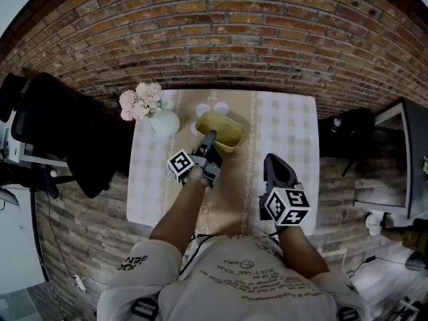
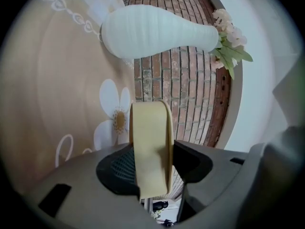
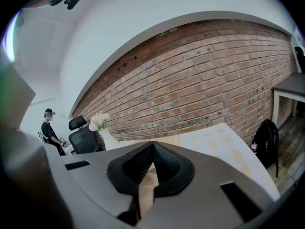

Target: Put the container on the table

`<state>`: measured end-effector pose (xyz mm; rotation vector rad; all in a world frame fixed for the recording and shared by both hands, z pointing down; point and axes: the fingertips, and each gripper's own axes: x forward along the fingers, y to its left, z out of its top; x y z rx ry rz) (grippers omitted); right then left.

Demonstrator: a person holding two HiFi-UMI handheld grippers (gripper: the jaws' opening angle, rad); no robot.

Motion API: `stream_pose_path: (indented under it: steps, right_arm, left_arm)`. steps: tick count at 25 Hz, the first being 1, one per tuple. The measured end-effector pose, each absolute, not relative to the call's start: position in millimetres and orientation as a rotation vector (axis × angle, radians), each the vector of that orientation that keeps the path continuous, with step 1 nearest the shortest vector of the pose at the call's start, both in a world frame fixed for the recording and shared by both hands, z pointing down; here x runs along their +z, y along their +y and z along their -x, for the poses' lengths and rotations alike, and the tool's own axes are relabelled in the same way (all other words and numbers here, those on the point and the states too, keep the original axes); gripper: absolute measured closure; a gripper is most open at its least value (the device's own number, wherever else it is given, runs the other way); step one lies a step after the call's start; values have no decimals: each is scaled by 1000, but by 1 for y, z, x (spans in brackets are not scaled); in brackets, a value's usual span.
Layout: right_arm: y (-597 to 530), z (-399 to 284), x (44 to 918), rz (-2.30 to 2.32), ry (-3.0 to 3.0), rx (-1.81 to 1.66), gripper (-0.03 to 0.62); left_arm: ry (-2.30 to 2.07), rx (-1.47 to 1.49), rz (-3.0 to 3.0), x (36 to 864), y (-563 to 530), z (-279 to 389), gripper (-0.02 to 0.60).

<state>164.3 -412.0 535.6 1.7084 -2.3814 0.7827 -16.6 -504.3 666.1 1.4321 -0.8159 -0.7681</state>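
A pale yellow-green container [image 1: 223, 128] hangs over the far middle of the table [image 1: 287, 132], above its tan runner. My left gripper [image 1: 208, 138] is shut on the container's near rim. In the left gripper view that rim wall [image 2: 148, 128] stands upright between the two dark pads of the left gripper [image 2: 151, 152]. My right gripper [image 1: 270, 158] hovers over the table's near right part, apart from the container. In the right gripper view the right gripper [image 3: 152, 149] has its pads meeting at the tips with nothing between them.
A white vase [image 1: 165, 122] with pale flowers [image 1: 140, 101] stands just left of the container, close to it [image 2: 152, 32]. Small white items [image 1: 218, 108] lie behind the container. A black office chair [image 1: 67, 139] is to the left, a dark bag [image 1: 348, 129] and a desk [image 1: 401, 146] to the right.
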Motion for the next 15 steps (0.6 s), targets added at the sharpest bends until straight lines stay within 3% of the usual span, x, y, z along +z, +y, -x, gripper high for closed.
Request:
stream_pose_path:
  steps: [15]
  right_arm:
    - [-426, -163, 555, -1648, -2362, 812, 591]
  left_arm:
    - [-840, -690, -1455, 682, -520, 15, 364]
